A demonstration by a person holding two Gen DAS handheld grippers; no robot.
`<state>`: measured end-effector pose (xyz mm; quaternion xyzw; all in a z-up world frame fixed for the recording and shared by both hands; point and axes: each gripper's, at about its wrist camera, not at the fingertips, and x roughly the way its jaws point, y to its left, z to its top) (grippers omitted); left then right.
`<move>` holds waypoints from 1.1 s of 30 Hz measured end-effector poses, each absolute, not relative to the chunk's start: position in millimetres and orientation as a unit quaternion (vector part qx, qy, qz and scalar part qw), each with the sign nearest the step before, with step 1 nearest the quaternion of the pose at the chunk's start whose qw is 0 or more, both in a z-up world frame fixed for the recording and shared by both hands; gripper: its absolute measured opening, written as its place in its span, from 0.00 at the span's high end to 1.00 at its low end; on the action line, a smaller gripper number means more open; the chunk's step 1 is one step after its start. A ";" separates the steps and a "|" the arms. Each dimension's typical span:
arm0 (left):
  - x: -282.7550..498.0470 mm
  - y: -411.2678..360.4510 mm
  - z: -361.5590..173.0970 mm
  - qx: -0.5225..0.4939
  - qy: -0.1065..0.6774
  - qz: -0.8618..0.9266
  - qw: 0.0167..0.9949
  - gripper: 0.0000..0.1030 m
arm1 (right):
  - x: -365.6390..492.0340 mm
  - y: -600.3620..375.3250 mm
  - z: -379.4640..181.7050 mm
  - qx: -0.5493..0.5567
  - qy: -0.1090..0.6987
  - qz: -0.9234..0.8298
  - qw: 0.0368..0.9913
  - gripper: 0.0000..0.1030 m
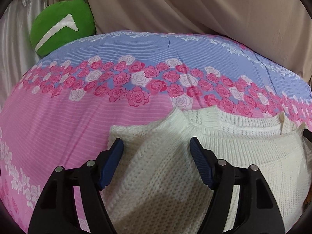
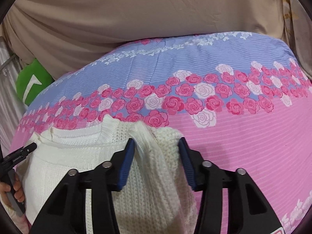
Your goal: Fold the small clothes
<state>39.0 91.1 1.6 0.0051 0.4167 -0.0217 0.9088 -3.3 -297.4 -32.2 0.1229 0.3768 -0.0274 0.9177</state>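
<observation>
My cream cable-knit sweater (image 1: 224, 156) lies across the bed, neckline away; each spread tool, left (image 1: 156, 146) and right (image 2: 156, 146), straddles one shoulder.

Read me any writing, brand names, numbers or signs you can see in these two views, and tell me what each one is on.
White print on the left gripper, seen at the edge of the right wrist view: too small and blurred to read.
Green cushion: a white arrow-like mark, no letters.
Red-edged label at the bottom corner of the right gripper: cut off, unreadable.
White knit sweater and floral bedspread: no text.
</observation>
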 end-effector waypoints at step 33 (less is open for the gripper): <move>58.7 87.5 7.1 0.021 0.395 0.005 0.919 0.76 | -17.2 -321.8 -11.4 0.147 0.337 -0.046 0.929 0.83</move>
